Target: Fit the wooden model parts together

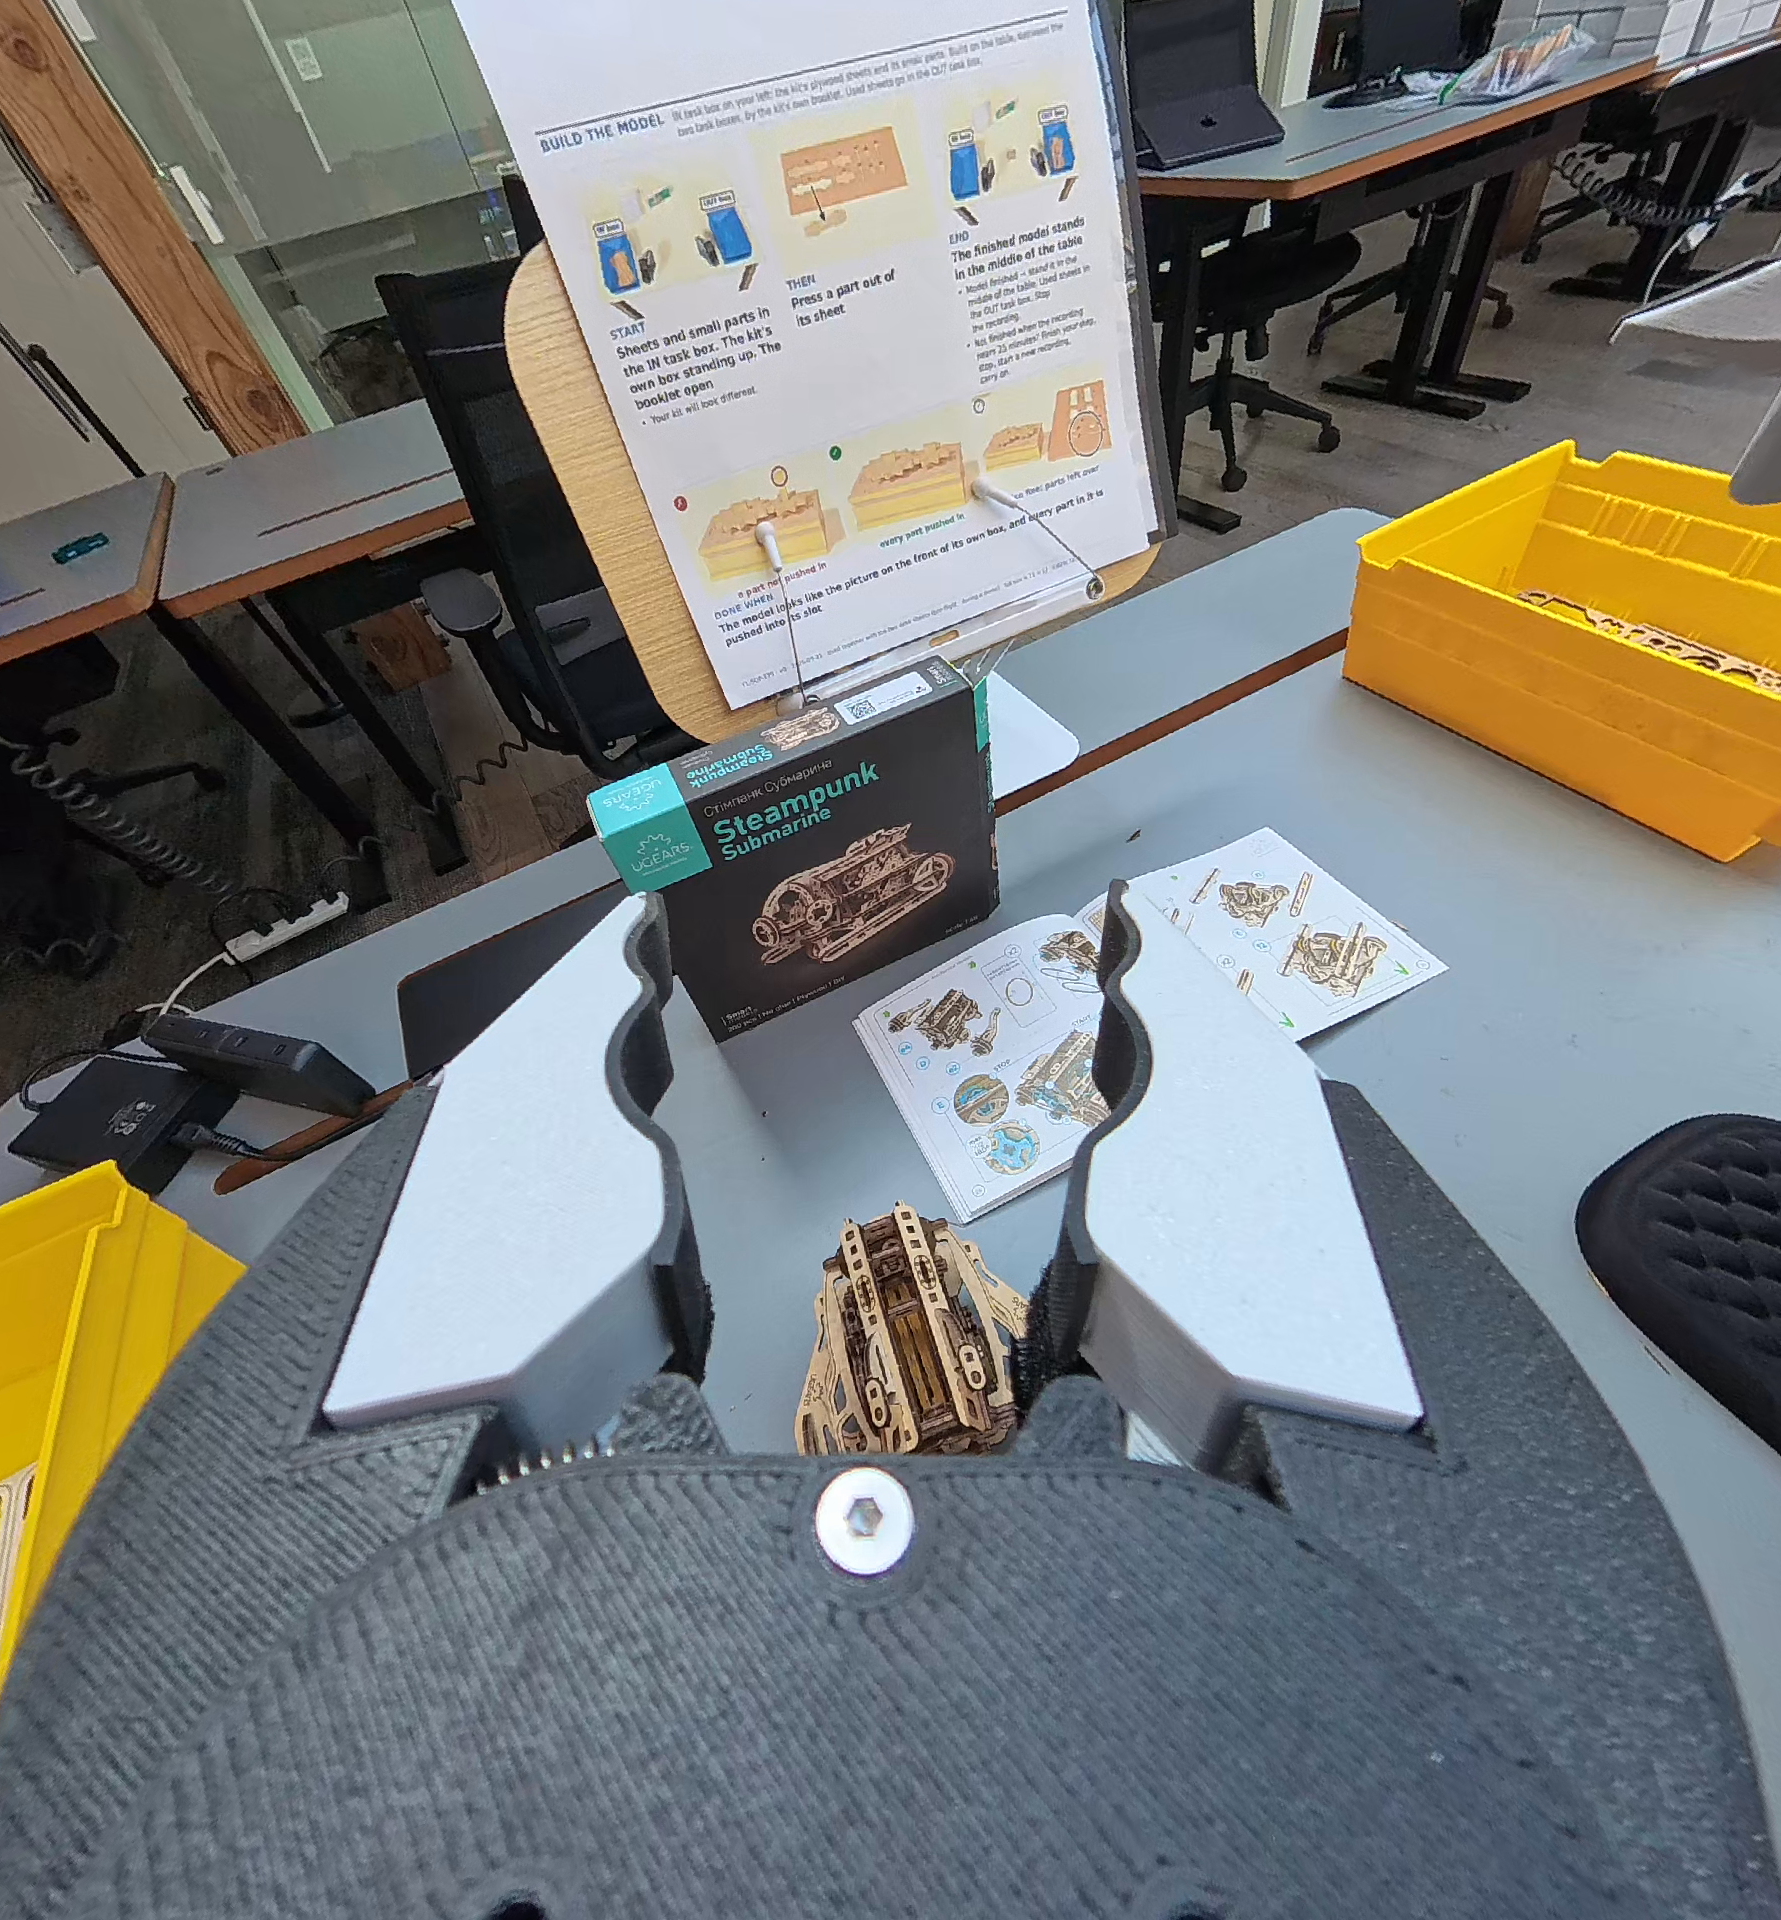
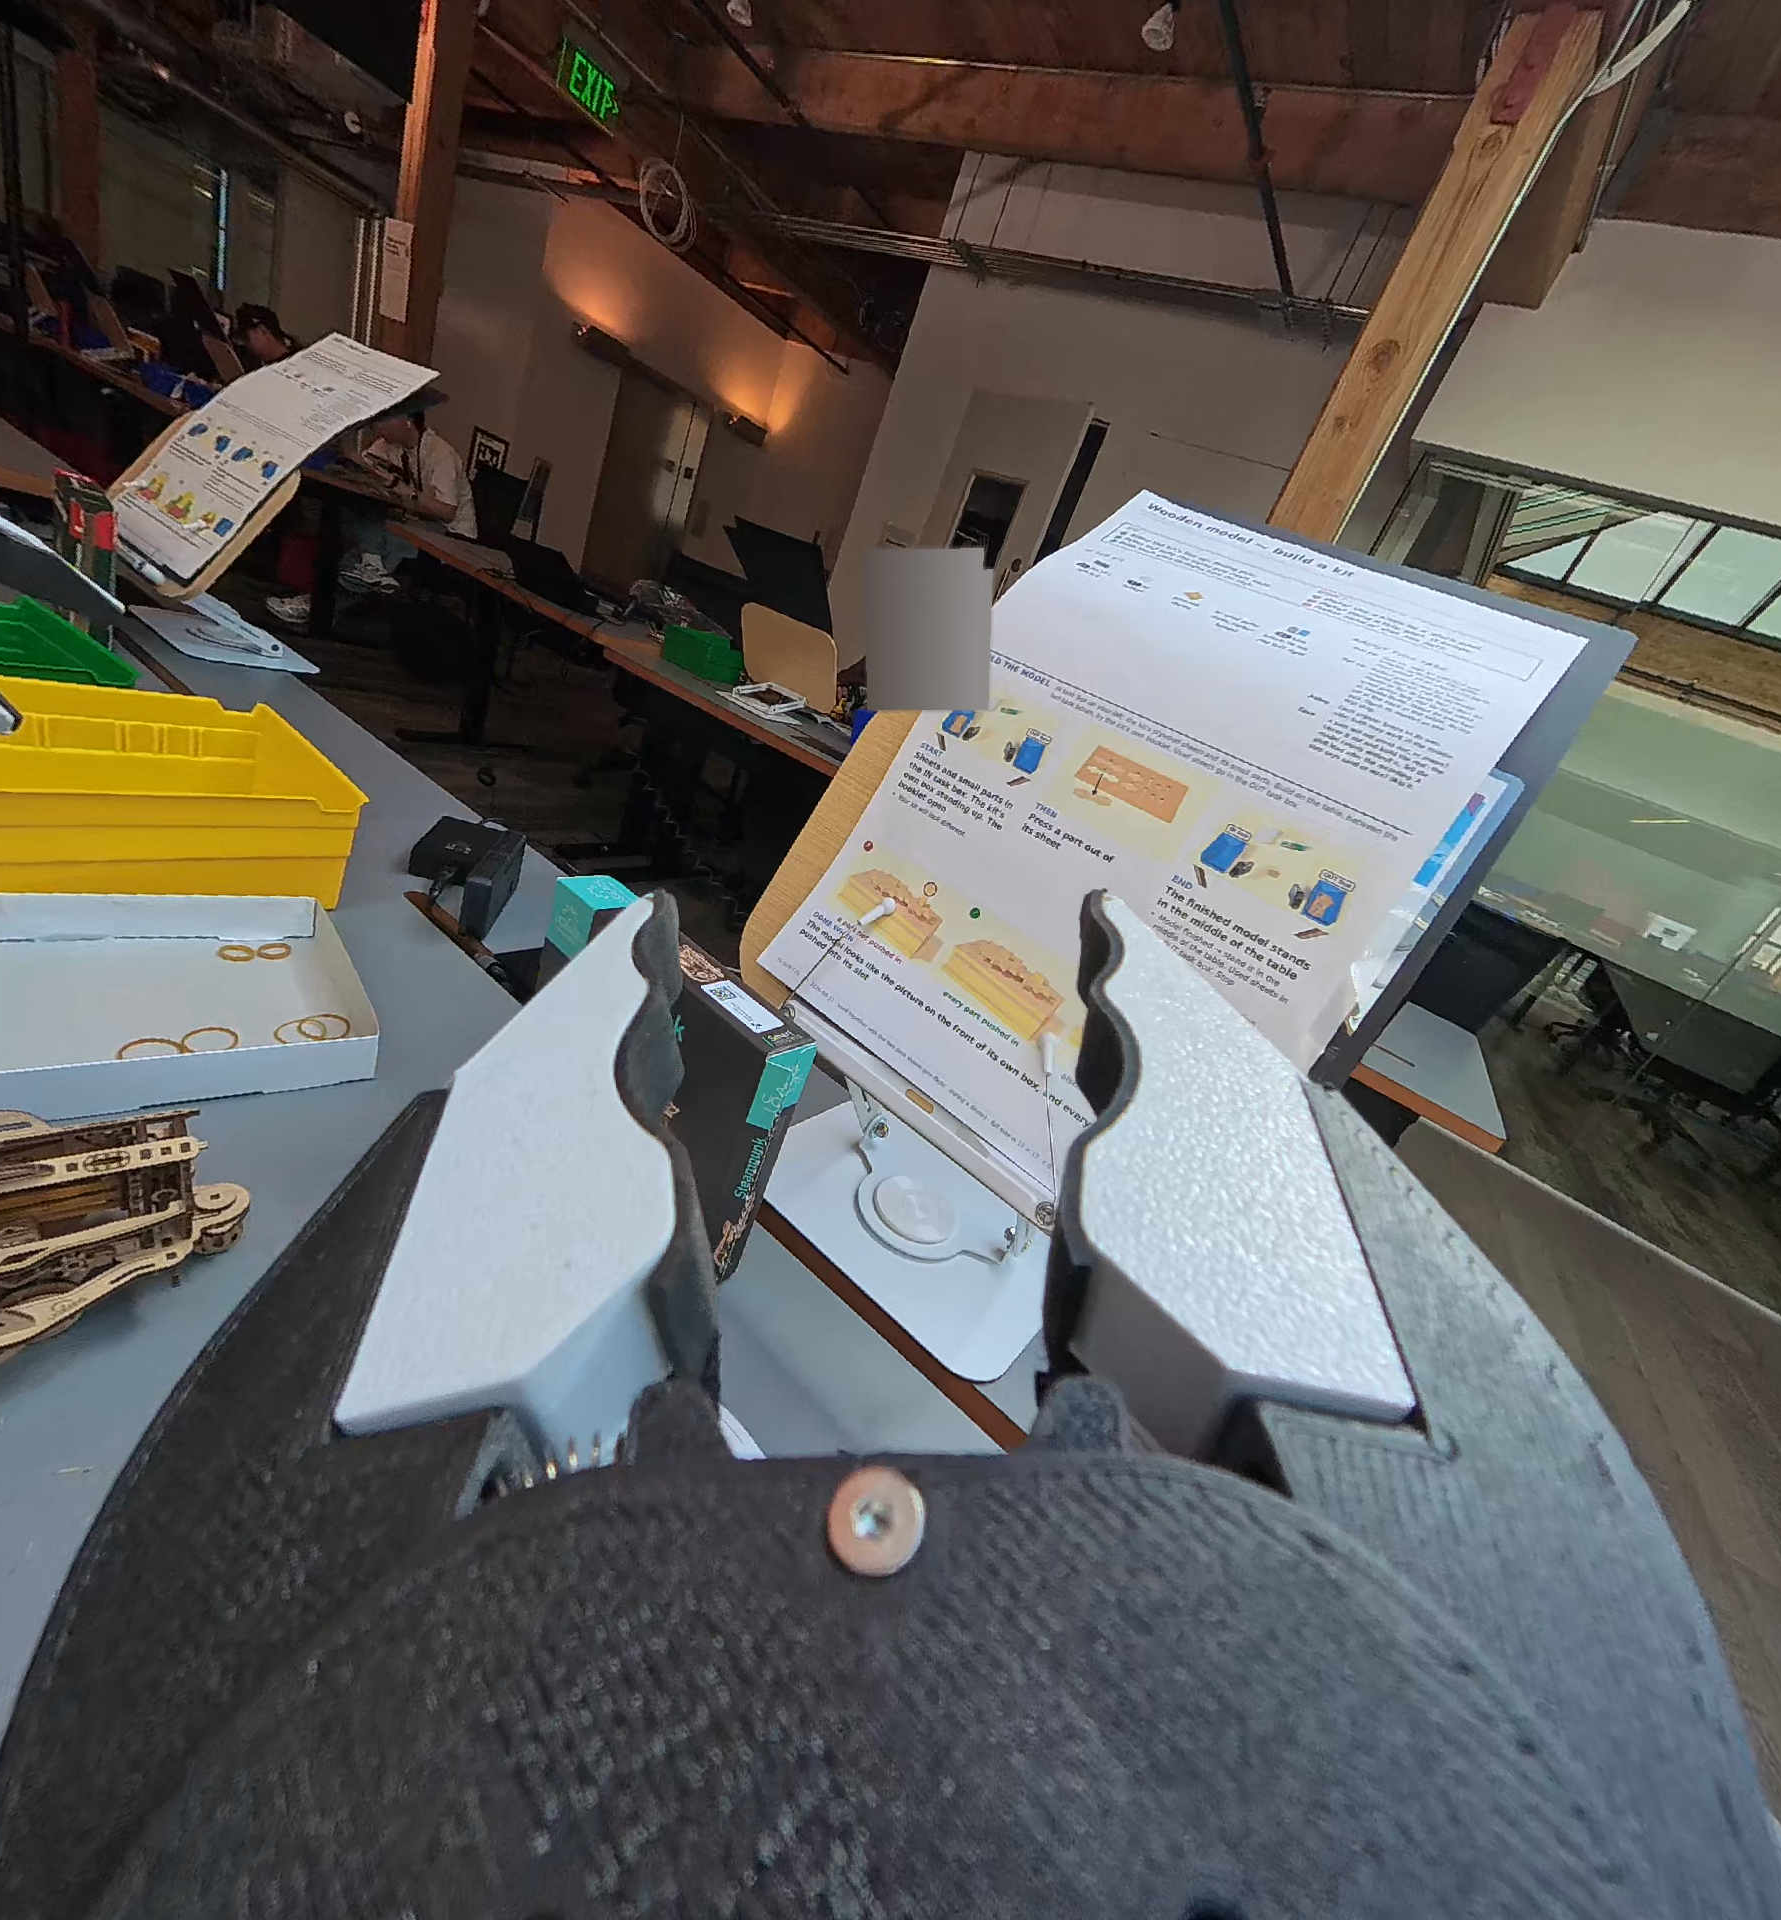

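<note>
On grey table (image 1: 1488,935) | wooden model (image 1: 907,1340) at 6 o'clock, untouched | left gripper (image 1: 881,935) released | right gripper (image 2: 870,945) released, bare

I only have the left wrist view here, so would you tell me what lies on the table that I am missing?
Observer: A shallow white box sits left of the right gripper, near a yellow bin.
Operator: Is anything inside it?
Observer: Yes, several loose rubber bands lie on its floor.
Operator: And is the right gripper carrying a part?
Observer: No, its jaws stand wide open with nothing between them; the wooden model rests on the table to its left.
</note>
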